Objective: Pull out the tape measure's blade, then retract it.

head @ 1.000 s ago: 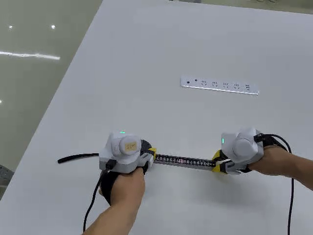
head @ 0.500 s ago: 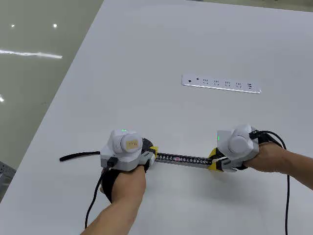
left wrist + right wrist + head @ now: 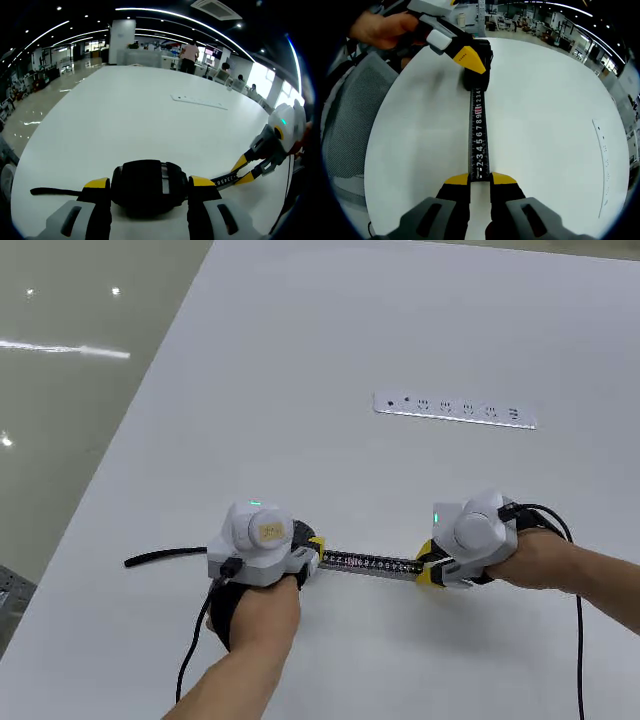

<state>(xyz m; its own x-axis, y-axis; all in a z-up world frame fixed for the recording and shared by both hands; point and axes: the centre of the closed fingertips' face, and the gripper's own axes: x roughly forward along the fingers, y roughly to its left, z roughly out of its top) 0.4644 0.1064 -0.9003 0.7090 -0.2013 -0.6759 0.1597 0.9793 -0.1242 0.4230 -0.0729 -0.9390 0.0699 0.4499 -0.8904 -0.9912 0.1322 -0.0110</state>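
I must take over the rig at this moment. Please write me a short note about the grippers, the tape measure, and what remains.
Left gripper: shut on the black tape measure case, on the white table.
Right gripper: shut on the tip of the black numbered blade.
Done: blade pulled out; right gripper has moved back toward the case over the last second, so retraction is under way.
To do: feed the short remaining blade into the case, then release.

A white table (image 3: 300,360) carries a white power strip (image 3: 455,410), well apart from the black tape measure (image 3: 149,186).
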